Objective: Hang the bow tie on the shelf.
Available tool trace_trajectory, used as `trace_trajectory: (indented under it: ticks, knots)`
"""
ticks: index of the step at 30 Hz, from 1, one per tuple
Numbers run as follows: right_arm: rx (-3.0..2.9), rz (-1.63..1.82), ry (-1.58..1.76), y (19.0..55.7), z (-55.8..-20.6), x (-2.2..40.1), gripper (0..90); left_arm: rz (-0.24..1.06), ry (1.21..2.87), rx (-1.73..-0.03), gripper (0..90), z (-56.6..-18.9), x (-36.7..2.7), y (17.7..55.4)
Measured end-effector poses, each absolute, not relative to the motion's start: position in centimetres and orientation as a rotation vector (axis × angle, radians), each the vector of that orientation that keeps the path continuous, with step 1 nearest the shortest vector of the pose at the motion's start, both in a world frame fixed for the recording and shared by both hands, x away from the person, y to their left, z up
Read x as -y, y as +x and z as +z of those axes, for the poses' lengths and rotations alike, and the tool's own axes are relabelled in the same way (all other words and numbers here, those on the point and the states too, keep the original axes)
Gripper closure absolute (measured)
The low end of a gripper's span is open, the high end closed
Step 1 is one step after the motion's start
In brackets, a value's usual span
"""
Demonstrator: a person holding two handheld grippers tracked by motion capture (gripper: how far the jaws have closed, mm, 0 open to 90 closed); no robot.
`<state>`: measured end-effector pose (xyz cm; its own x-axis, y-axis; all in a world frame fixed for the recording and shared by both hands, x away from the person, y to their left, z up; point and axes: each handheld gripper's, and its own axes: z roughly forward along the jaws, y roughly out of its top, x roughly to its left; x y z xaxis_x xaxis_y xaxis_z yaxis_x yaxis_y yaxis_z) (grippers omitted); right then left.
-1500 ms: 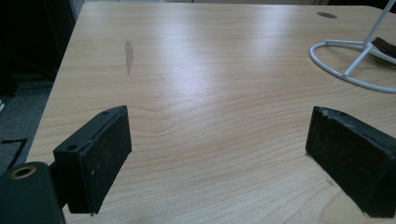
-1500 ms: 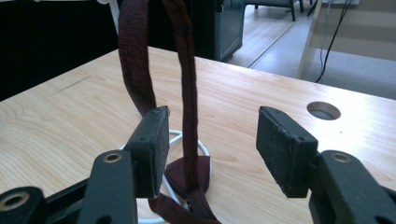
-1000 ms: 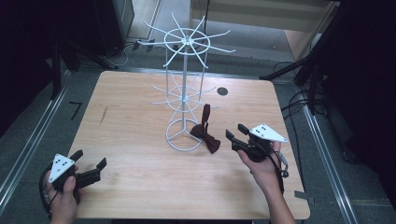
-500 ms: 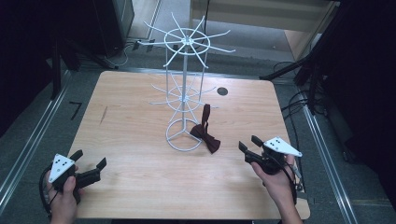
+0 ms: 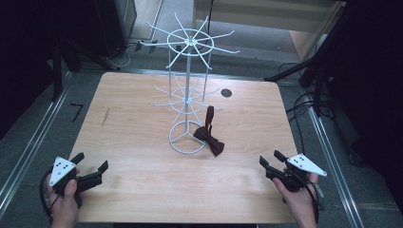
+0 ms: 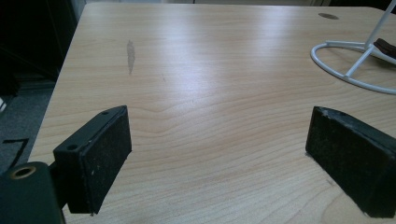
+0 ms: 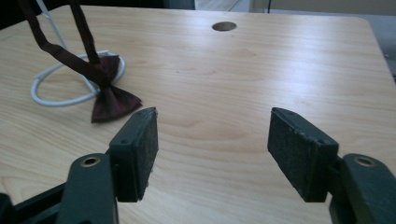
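A white wire display rack (image 5: 189, 90) stands in the middle of the wooden table (image 5: 142, 118). A dark red bow tie (image 5: 209, 138) hangs by its strap from a lower arm of the rack, its bow resting on the table by the ring base (image 7: 56, 95). The bow tie (image 7: 109, 98) lies ahead and left of my right gripper (image 7: 212, 149), whose jaws stand open and empty. My right gripper (image 5: 270, 160) is near the table's front right edge. My left gripper (image 5: 90, 164) sits at the front left, open, with nothing between its pads (image 6: 100, 149). The rack's base (image 6: 350, 65) shows far right.
A round cable hole (image 5: 226, 92) is in the table's far right part. A dark streak (image 5: 105, 117) marks the wood at the left. Metal rails (image 5: 28, 142) run along both sides of the table, with cables (image 5: 299, 109) on the floor at the right.
My right gripper has drawn back from beside the bow tie toward the front right edge of the table. The left gripper has stayed in place.
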<state>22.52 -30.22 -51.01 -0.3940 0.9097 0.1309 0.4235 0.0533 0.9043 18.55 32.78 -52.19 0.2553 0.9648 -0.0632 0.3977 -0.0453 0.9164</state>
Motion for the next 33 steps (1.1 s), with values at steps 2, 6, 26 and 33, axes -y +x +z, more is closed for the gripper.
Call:
trace_trajectory:
  ticks: [2,6,26,33]
  knots:
    - [-1.836,1.303,1.344,22.1,-51.3,30.8,31.9,0.776,1.609,-1.293,7.6,-52.2,-32.8,18.6]
    - [-1.811,1.293,1.356,21.1,-51.9,32.0,27.6,0.776,1.607,-1.293,7.6,-52.2,-32.8,18.6]
    - [-1.725,1.235,1.477,17.8,-54.0,37.3,20.6,0.772,1.608,-1.293,7.5,-52.2,-32.9,18.5]
    - [-1.718,1.245,1.486,17.9,-53.9,37.2,21.1,0.768,1.613,-1.296,7.5,-52.2,-32.8,18.6]
